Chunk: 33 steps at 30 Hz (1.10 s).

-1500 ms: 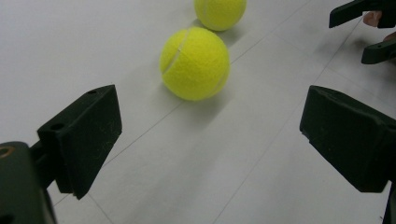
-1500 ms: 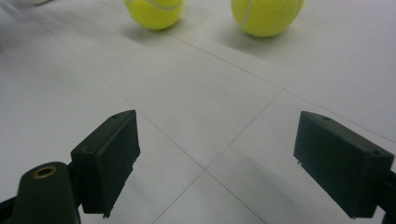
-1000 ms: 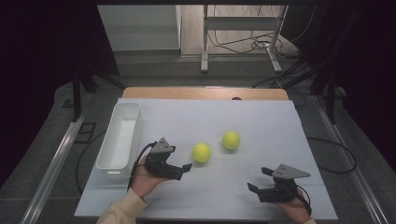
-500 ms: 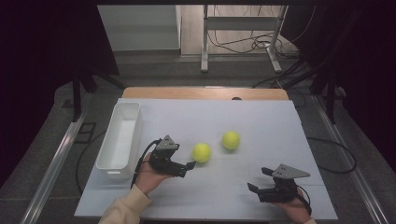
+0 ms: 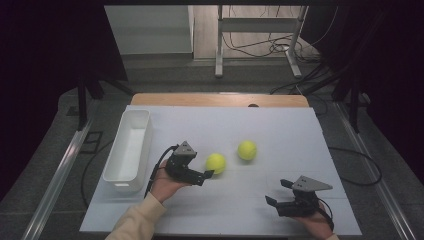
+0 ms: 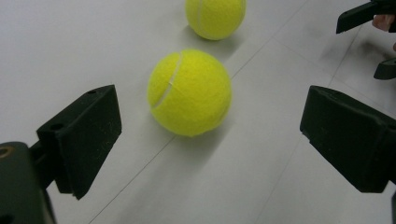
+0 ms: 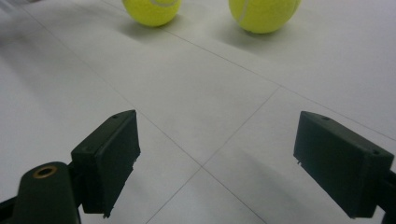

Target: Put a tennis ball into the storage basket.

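Left gripper (image 5: 206, 174) found low over the white table (image 5: 225, 125), jaws spread wide, nothing held. Nearer tennis ball (image 5: 216, 163) lying on the table just ahead of the jaw tips, close but apart. Farther tennis ball (image 5: 247, 150) resting beyond it, towards the table's right, near the first yet clear of it. White bin (image 5: 145, 131) standing along the table's left side, well apart from both balls. Right gripper (image 5: 277, 192) held near the front right corner of the table, jaws likewise wide, gripping nothing, well apart from both balls.

Left gripper view: nearer tennis ball (image 6: 189, 92) centred ahead of the gap between the two black jaws, not yet between them, seam visible, shadow cast towards the camera. Farther tennis ball (image 6: 215, 16) cut by the top edge. Tips of the right gripper (image 6: 373, 37) seen at the upper right, a detail of spacing not readable from above.

Right gripper view: both balls at the top edge, nearer tennis ball (image 7: 152, 10) left, farther tennis ball (image 7: 264, 14) right, bare table with faint joint lines between the jaws. Bin seen from the high view alone among the three.

Against the frame half a second back: left gripper advanced slightly towards the nearer ball. Balls, bin and right gripper unchanged in place.
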### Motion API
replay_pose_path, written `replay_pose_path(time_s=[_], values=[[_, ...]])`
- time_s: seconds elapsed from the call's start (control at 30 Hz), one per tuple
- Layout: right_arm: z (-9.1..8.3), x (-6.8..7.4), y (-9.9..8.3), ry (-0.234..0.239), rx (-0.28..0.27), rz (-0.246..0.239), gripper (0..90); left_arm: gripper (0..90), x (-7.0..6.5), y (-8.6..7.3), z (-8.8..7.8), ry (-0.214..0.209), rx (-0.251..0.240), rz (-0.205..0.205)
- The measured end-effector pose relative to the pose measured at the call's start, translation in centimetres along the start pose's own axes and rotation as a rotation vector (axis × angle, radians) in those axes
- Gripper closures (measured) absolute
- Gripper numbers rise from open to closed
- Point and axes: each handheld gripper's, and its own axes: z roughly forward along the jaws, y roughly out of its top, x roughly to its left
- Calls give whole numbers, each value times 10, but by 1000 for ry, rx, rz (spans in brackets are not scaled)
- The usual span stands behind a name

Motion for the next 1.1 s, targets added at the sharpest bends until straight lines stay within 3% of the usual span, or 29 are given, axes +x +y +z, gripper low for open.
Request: replay_pose_path(time_s=[0.6, 1.1], values=[[1, 0, 0, -1, 10, -4, 146, 53, 9, 6, 26, -10, 61, -9], [0, 0, 0, -3, 16, -5, 146, 55, 11, 15, 45, -8, 83, -16]])
